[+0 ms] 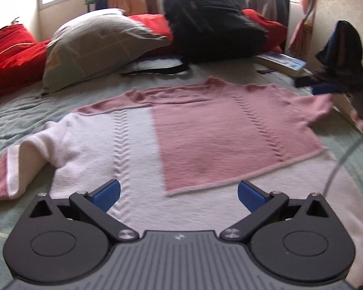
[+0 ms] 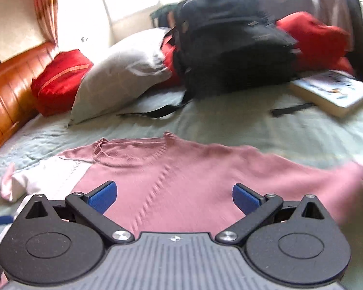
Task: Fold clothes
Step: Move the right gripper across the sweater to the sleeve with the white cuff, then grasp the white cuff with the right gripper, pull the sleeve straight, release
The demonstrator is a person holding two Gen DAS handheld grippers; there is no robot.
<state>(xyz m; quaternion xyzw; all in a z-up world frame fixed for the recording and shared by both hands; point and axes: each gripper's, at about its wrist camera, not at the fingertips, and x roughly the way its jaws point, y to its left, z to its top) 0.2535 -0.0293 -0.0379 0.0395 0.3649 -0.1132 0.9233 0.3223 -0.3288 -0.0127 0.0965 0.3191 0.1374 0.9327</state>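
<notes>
Both grippers hover empty over the half-folded jumper.

The pink-and-white knitted jumper [image 1: 181, 140] lies flat on the pale green bedspread [image 2: 230, 125], pink panel folded across toward 3 o'clock; left gripper [image 1: 179, 194] and right gripper [image 2: 174, 197] hold jaws spread, probably ready to pinch an edge.

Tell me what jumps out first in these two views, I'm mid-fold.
The pink and white sweater lies spread on the bed, directly ahead of both open tools. Behind it a black backpack leans on red cushions, with a grey pillow to its left and a book at the right.
</notes>
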